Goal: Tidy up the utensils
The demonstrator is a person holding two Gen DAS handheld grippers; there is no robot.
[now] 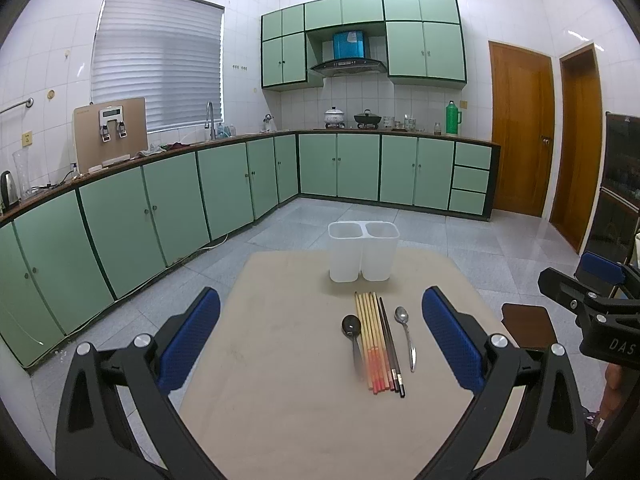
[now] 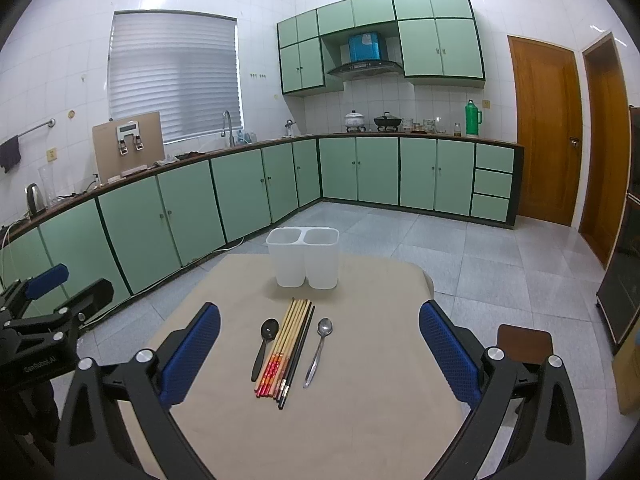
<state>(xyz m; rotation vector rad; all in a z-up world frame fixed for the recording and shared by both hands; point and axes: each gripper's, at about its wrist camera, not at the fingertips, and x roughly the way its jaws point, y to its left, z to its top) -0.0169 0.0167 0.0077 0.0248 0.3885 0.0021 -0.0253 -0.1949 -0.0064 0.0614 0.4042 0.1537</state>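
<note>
Blue, dimpled rubber pads line both grippers, each set on black angular frames with round silver bolts. The left gripper (image 1: 320, 340) hangs above the near edge of the table (image 1: 280, 400), levelled toward the far side, its fingers (image 1: 188, 340) spread wide and holding nothing. The right gripper (image 2: 320, 348) sits just beside it at the same height and tilt, its fingers (image 2: 450, 352) likewise splayed apart and empty; each gripper shows at the edge of the other's view.

The table is a pale beige slab with rounded corners and a matt, faintly smudged surface. On it, from left to right, lie a black spoon (image 2: 264, 346) with a glossy oval bowl, a tight bundle of light wooden chopsticks (image 2: 284, 344) with red patterned ends nearest the camera, a pair of thin dark chopsticks (image 2: 298, 356) touching that bundle, and a polished metal spoon (image 2: 318, 352) set slightly apart. All lie flat, roughly parallel, their handles pointing toward the grippers, in the middle of the table between the two sets of fingers.

Beyond their far tips, near the back edge, stands the holder (image 2: 303, 258): translucent white plastic, two tall rounded-square cups joined at the rim, upright and both empty. A brown rounded stool seat (image 2: 524, 342) shows beside the table's right edge.
</note>
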